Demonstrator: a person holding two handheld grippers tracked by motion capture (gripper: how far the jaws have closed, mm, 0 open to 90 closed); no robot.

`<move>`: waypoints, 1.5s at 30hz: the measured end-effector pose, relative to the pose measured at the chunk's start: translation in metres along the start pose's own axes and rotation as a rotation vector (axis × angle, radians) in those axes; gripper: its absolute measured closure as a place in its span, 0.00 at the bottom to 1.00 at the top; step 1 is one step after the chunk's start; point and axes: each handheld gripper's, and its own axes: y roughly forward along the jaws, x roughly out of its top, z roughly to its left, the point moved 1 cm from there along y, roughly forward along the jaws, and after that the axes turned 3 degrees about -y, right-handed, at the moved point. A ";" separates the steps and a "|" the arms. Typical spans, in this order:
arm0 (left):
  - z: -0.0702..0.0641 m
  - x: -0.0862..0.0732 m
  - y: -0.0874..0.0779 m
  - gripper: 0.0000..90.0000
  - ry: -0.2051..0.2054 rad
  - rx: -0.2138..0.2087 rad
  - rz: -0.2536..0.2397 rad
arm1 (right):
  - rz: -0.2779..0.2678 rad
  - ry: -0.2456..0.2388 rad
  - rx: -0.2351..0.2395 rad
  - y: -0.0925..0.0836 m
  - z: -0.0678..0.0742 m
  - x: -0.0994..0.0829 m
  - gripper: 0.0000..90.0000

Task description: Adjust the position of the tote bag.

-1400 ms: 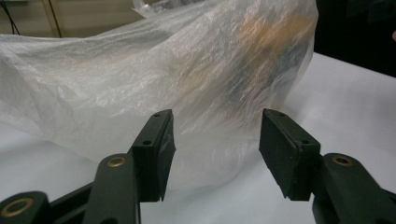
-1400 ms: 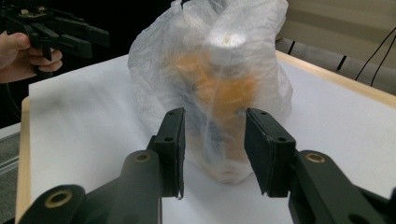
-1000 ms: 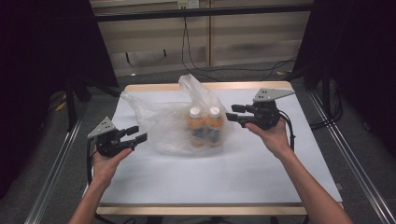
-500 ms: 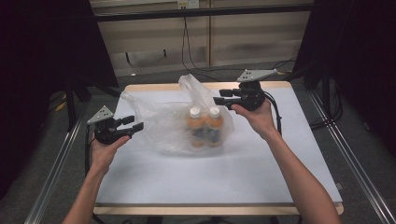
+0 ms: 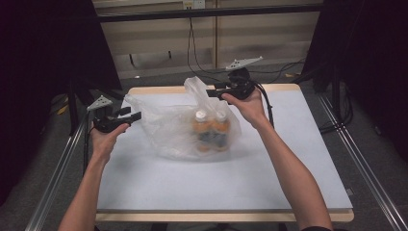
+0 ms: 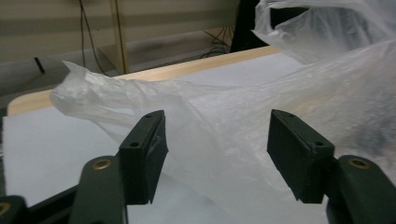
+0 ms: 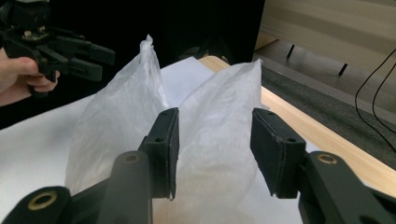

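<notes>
A clear plastic bag lies mid-table with two white-capped bottles of orange drink upright inside. My left gripper is at the bag's left corner. Its jaws have just been opening and stand open in the left gripper view, with the bag's film in the gap, untouched by the pads. My right gripper is at the bag's raised handle. Its jaws have also been opening and stand open, with the handle loose between them.
The table has a pale sheet with a wooden rim at the far edge. Metal rails run along both sides. Cables hang behind the table. Dark curtains stand to the left and right.
Both hands have moved toward the table's far side. The right gripper went left to the bag's raised handle, and the left gripper closed in on the bag's left corner. Both pairs of jaws stand wider.
</notes>
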 end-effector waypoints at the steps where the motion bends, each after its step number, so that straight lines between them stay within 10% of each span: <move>1: 0.001 0.000 0.003 0.37 -0.006 -0.004 0.006 | 0.008 -0.005 -0.004 0.003 0.000 0.002 0.57; 13: 0.001 -0.001 0.027 0.24 -0.047 -0.029 0.022 | 0.051 0.038 -0.012 0.034 -0.005 0.002 0.50; 26: -0.005 -0.001 0.028 0.97 -0.015 -0.110 0.029 | 0.056 0.055 0.066 0.038 -0.004 0.000 0.97; 45: -0.030 0.020 -0.008 1.00 0.021 -0.193 -0.154 | -0.046 0.028 0.060 -0.003 0.001 0.003 1.00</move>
